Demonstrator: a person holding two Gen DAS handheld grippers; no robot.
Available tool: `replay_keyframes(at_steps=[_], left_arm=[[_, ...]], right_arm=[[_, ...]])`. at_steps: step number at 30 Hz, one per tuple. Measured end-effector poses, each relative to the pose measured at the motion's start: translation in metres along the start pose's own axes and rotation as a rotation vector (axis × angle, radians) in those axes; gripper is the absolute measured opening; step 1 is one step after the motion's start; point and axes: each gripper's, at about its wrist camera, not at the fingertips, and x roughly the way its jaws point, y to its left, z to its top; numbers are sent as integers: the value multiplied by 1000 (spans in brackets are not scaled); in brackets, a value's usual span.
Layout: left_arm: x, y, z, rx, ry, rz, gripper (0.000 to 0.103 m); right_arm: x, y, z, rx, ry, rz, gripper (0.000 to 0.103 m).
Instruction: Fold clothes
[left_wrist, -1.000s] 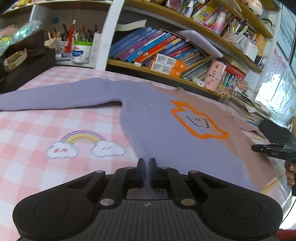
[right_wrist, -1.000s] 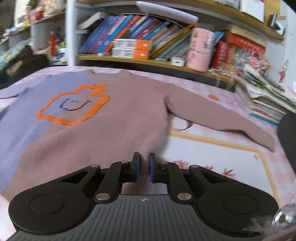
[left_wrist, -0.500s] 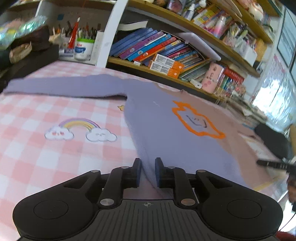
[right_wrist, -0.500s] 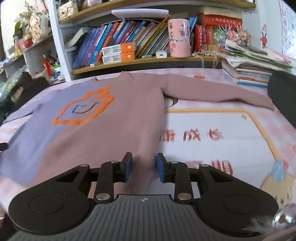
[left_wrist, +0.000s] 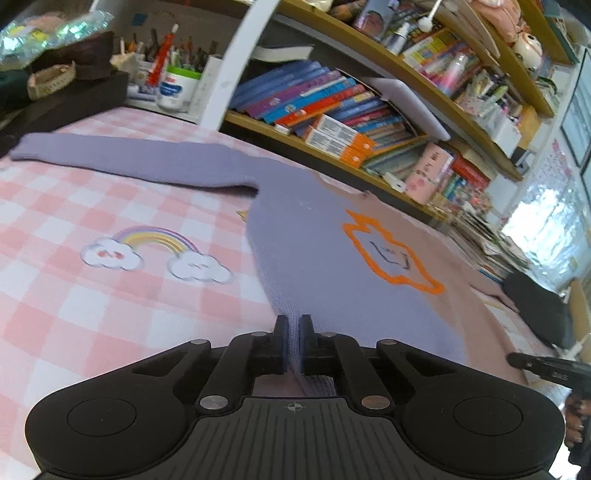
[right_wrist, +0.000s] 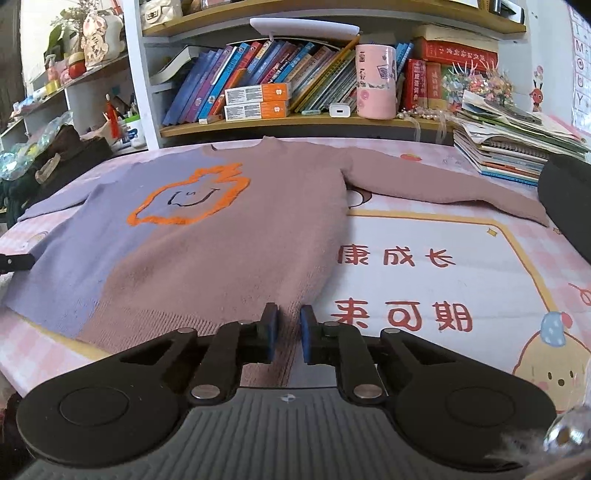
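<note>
The left claw (left_wrist: 293, 328) was closed on the sweater's (left_wrist: 325, 258) purple hem at 6 o'clock. The right claw (right_wrist: 288, 325) was closed narrow on the brown hem corner. The sweater lay flat on the pink counter (right_wrist: 443, 258), sleeves spread toward 9 and 3 o'clock. Beyond, at 12 o'clock, stood the bookshelf (right_wrist: 295, 122).

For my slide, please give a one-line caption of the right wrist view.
Right gripper closing on the brown hem corner of a two-tone sweater spread flat on a pink mat.
</note>
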Motion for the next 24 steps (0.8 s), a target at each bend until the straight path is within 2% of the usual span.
replay_keyframes(at_steps=[8,13,16,24], left_arm=[[-11,-4,0,28,15,19,5],[-12,1,0,-36,37,13,13],[-15,-3,-2,-18,47,18,14],[-13,-5,-5,-19,30,4,15]], right_arm=[[-1,4,0,-27,9,5,12],[0,2,-1,-8,0,8,12],[0,2,-1,-12,-3,6,15],[-1,2,-3,-18,-13,8,15]])
